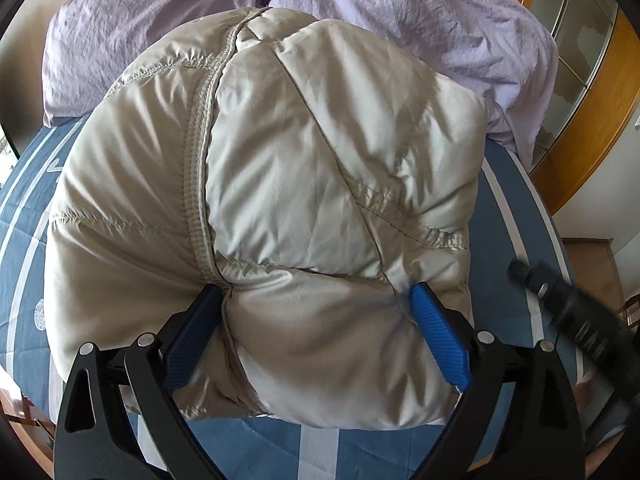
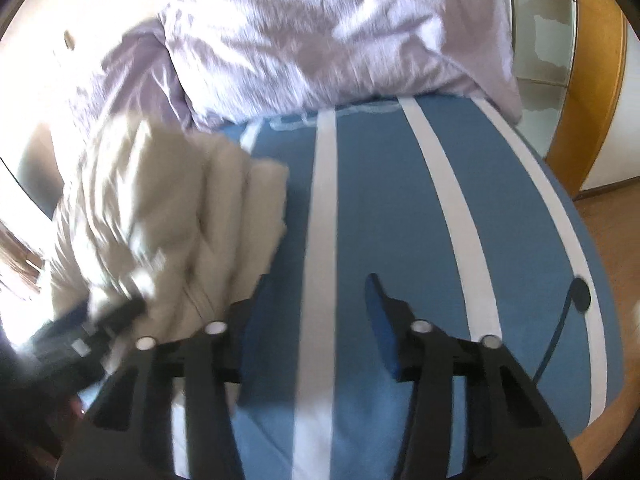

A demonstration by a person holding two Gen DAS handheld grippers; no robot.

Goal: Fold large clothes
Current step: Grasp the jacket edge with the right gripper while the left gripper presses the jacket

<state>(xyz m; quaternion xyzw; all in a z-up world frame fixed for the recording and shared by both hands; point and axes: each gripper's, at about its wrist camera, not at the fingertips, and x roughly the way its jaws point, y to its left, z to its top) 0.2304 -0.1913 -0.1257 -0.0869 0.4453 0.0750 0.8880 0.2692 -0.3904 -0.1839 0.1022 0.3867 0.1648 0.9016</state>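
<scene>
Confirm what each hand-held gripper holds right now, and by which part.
Left hand-held gripper clamps the folded beige puffer jacket by its near folded edge. Right hand-held gripper holds nothing: its jaws stand apart over the striped blue bedsheet.

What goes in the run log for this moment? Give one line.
stage: folding | left claw: shut on folded beige jacket | right claw: open, nothing between fingers, over striped blue bedsheet | lilac duvet behind

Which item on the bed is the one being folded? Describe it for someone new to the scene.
Find the blue bedspread with white stripes, lilac pillows at its far end. In front of them lies a folded beige puffer jacket: shiny, quilted, puffy, the only beige thing there.
</scene>
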